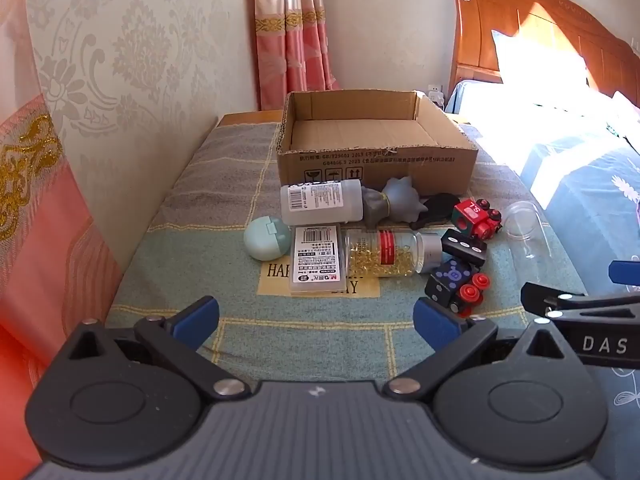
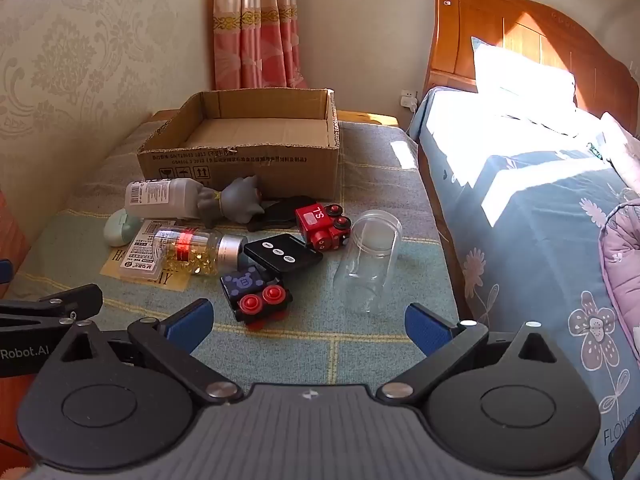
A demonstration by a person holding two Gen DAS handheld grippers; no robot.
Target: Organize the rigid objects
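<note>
Both claws, left claw (image 1: 316, 320) and right claw (image 2: 308, 320), are hovering released, grasping nothing. The toys are lying heaped below the cardboard box (image 1: 376, 160), at its six o'clock. The clear jar (image 2: 368, 260) at three o'clock is looking ready to roll if nudged.

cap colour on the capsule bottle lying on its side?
Silver, on the capsule bottle; its cap shows best in the right wrist view.

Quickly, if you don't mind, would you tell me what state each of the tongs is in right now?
Left tongs: open, holding nothing.
Right tongs: open, holding nothing.
</note>
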